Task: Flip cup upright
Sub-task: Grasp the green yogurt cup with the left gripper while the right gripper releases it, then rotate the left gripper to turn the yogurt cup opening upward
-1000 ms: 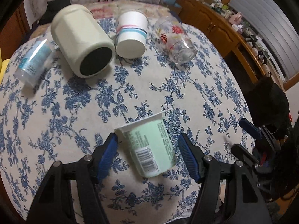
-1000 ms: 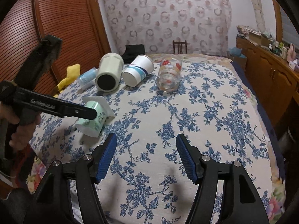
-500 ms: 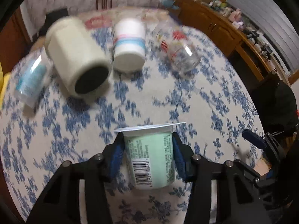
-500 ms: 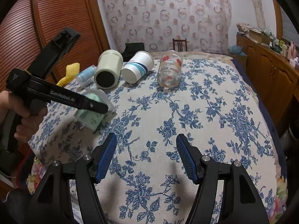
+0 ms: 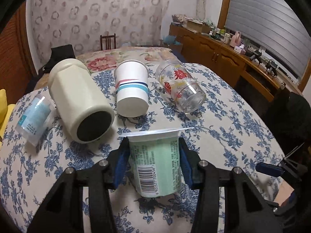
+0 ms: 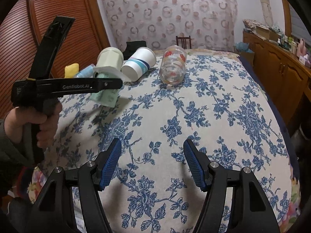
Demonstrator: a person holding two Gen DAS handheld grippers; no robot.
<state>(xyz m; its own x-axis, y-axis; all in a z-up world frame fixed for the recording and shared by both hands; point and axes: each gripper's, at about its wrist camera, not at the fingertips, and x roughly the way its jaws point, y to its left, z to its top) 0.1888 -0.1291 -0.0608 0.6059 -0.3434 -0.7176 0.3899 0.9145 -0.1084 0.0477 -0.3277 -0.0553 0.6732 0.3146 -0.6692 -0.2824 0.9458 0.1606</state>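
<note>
My left gripper (image 5: 154, 162) is shut on a pale green yogurt cup (image 5: 157, 163) with a white rim and a barcode. It holds the cup off the floral cloth, rim pointing away from the camera and tilted up. In the right wrist view the green cup (image 6: 106, 95) hangs in the left gripper (image 6: 105, 83) above the cloth at the left. My right gripper (image 6: 152, 162) is open and empty, low over the near part of the cloth.
Lying on their sides at the back: a cream jar (image 5: 77, 99), a striped paper cup (image 5: 132, 91), a printed glass (image 5: 180, 87) and a clear blue-label cup (image 5: 34, 118). A wooden sideboard (image 5: 223, 56) runs along the right. The cloth-covered table (image 6: 194, 106) drops off at the right edge.
My left gripper closed on the green cup, lifted it off the cloth and tilted its rim upward. The right gripper stayed open and nearly still.
</note>
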